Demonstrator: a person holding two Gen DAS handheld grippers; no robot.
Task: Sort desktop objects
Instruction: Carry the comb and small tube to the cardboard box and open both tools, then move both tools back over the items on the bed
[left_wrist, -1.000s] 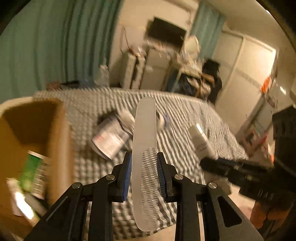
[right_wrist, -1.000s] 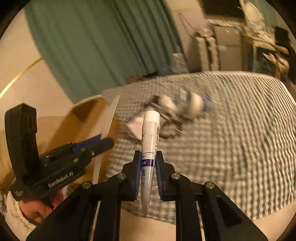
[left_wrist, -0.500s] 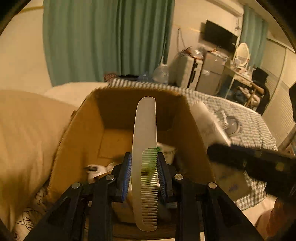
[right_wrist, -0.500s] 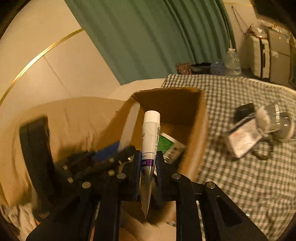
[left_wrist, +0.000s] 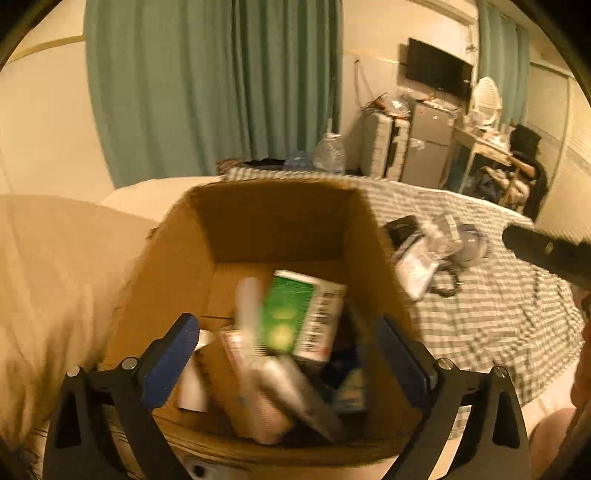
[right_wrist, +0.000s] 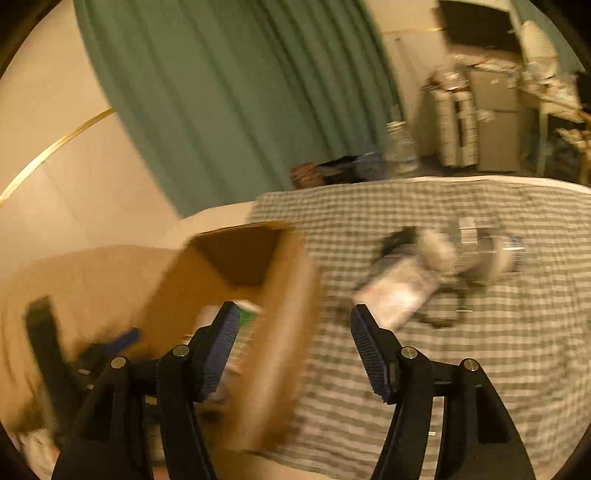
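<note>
Having just sprung apart, the left gripper (left_wrist: 288, 354) hangs empty-jawed over the open brown cardboard box (left_wrist: 280, 221), where the pale translucent plastic comb (left_wrist: 247, 314) now lies blurred among packets. The right gripper (right_wrist: 291, 350), also just opened and empty, straddles the box's near wall, its white tube gone from view. Both drops look done; the small clutter pile (right_wrist: 443, 266) on the checked cloth waits next.

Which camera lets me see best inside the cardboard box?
The left wrist view. It looks straight down into the cardboard box, showing the green carton and other blurred items. The right wrist view shows the box from the side, blurred, with only a sliver of its inside.
</note>
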